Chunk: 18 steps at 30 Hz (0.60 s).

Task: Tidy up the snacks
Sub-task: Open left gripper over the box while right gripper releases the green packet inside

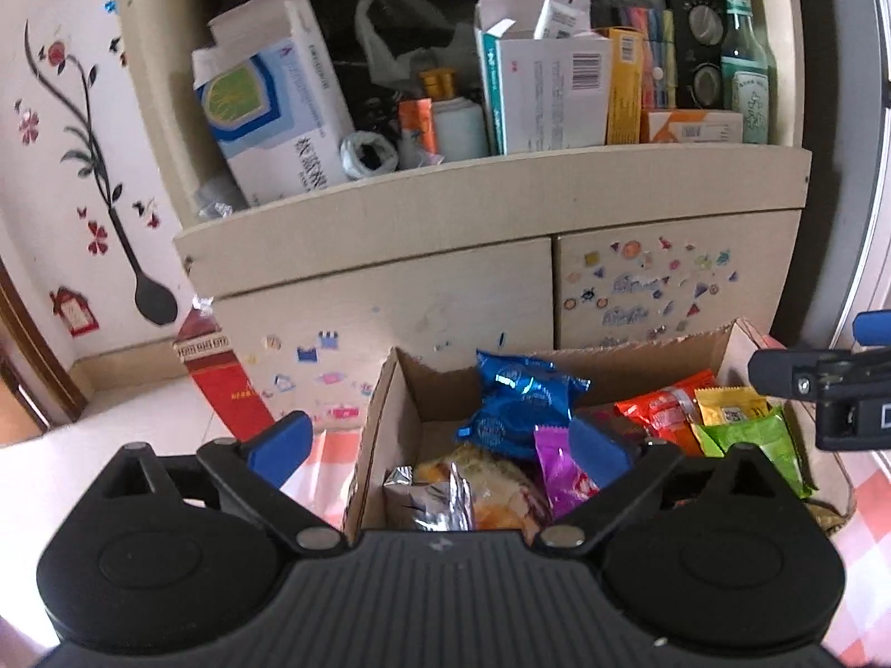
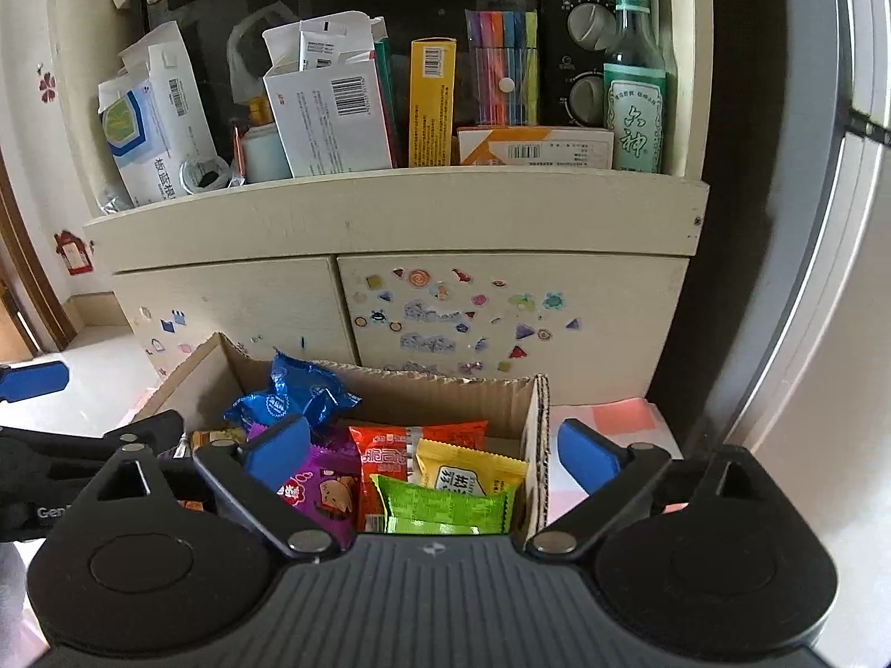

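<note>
A cardboard box [image 1: 384, 406] [image 2: 534, 423] holds several snack packets: blue foil packets [image 1: 523, 395] [image 2: 300, 389], a purple packet [image 1: 557, 467] [image 2: 328, 484], an orange packet [image 1: 662, 406] [image 2: 401, 445], a yellow packet [image 1: 729, 403] [image 2: 468, 473], a green packet [image 1: 757, 440] [image 2: 440, 501] and a silver one [image 1: 429, 495]. My left gripper [image 1: 440, 445] is open and empty over the box's left side. My right gripper [image 2: 434, 451] is open and empty over its right side; it also shows at the right edge of the left wrist view [image 1: 824, 384].
A cream cabinet [image 1: 479, 206] [image 2: 390, 211] stands behind the box, its shelf crowded with cartons, a green glass bottle [image 1: 746, 61] [image 2: 635, 89] and pens. A red carton [image 1: 223, 378] leans at the cabinet's left. A checked cloth [image 1: 869, 506] lies under the box.
</note>
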### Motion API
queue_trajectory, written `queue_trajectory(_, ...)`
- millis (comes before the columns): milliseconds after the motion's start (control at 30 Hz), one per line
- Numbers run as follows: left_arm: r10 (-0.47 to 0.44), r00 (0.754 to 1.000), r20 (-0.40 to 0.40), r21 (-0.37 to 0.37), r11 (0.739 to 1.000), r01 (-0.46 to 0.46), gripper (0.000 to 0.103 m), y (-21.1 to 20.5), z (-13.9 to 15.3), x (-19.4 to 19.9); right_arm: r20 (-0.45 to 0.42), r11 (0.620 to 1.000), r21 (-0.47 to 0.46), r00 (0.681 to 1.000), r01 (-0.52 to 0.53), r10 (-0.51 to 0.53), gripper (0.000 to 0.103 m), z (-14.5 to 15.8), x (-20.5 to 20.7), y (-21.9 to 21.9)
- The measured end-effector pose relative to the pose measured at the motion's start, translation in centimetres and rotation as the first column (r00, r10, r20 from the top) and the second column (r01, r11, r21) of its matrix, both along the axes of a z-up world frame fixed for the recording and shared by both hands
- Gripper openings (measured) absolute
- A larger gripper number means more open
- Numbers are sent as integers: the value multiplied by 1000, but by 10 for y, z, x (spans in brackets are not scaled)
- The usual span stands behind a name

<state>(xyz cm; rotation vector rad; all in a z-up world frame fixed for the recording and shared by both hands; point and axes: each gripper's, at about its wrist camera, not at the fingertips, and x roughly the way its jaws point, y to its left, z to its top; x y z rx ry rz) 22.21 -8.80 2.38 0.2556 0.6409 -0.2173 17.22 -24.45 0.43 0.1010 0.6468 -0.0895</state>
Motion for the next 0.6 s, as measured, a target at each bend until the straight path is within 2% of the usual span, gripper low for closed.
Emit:
queue_trajectory(233, 17, 999, -30, 1, 1000, -17, 98, 9, 3, -11, -21, 999, -26, 1000, 19, -20, 103, 10, -8, 4)
queue_trajectory(600, 23, 998, -63, -13, 1000, -24, 99, 10, 13, -23, -80, 996, -7, 993, 89, -89, 103, 13, -20, 3)
